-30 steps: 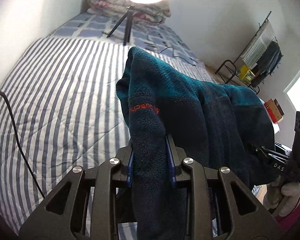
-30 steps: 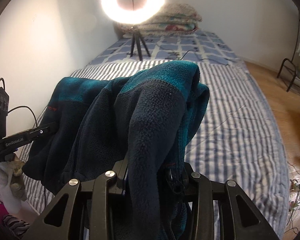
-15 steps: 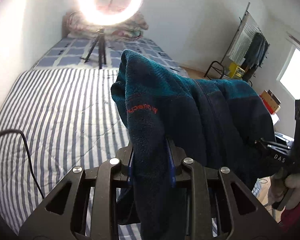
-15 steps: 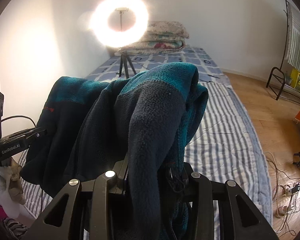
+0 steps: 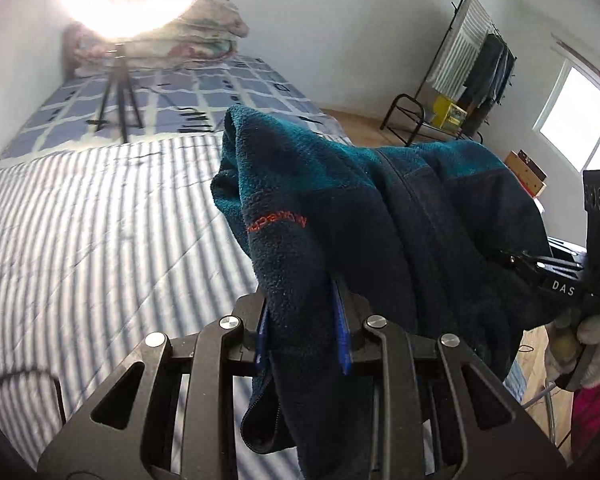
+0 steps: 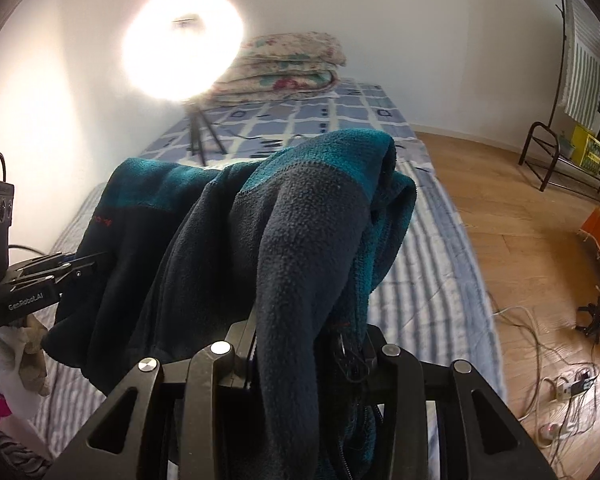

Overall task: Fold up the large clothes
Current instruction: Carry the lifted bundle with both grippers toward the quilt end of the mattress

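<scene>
Hanging between both grippers, the fleece jacket (image 5: 380, 216) fills the centre of each view, clear above the striped bed (image 5: 80, 240). It is dark navy with teal panels across the top. Orange embroidered lettering (image 5: 277, 222) sits on its left fold in the left wrist view; it appears upside down and cannot be read. A zip runs down the middle of the garment.

The left gripper (image 5: 302, 332) has its fingers (image 5: 342, 344) closed tight on a navy fold, blue pads pressing the cloth from both sides. Seen from the right wrist view, the same gripper (image 6: 66, 266) sits at the left edge of the frame, its body printed "GenRobot.AI".

The right gripper (image 6: 300, 340) likewise has its fingers closed on a thick bunch of navy fleece, with the zip end tucked in at the right. From the left wrist view it (image 5: 512, 258) appears at the right edge, clamped on the jacket's far side; the letters "DAS" show on its body, the rest cut off.

A lit ring light (image 6: 182, 42) on a tripod stands on the bed in the upper left of the frame, with folded floral bedding (image 6: 288, 68) behind it. A clothes rack (image 5: 472, 64) stands in the upper right, and cables (image 6: 556, 384) lie on the wooden floor at the lower right.
</scene>
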